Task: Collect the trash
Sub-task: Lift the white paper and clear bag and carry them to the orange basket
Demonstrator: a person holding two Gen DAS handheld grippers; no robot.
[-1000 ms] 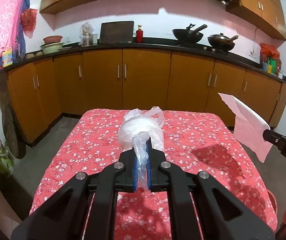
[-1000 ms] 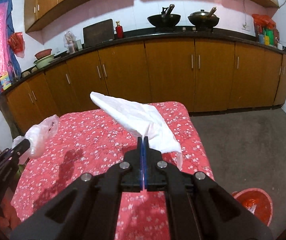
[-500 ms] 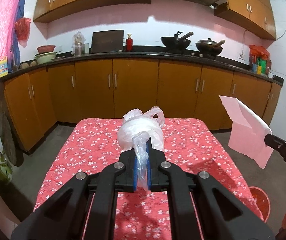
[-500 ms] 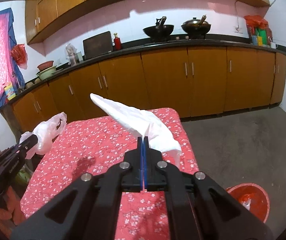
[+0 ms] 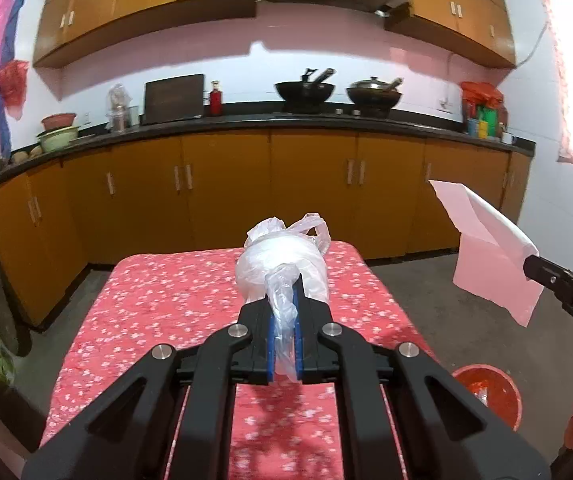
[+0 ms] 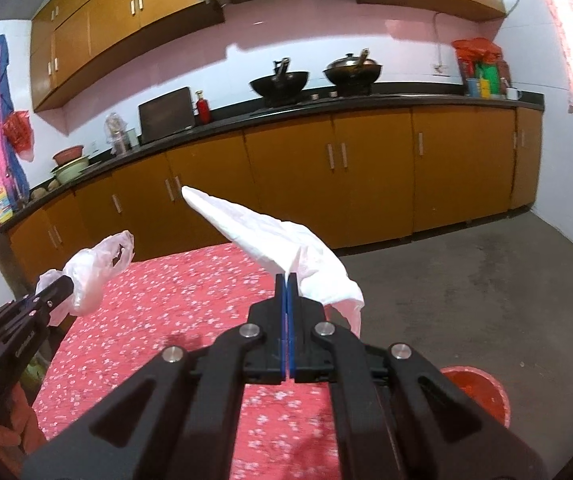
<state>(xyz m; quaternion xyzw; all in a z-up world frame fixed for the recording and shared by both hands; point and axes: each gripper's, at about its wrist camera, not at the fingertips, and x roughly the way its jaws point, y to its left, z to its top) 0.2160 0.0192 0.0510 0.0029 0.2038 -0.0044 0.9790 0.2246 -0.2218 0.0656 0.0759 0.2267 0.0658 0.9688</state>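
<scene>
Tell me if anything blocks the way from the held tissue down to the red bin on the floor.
Nothing visible does. The right tool holds the tissue over the table's right edge; the red bin sits below on bare floor, uncovered.

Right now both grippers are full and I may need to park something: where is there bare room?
The red floral tablecloth is bare, from its far edge by the cabinets to the near end. Grey floor right of the table is open, up to the red bin. The countertop is crowded.
</scene>
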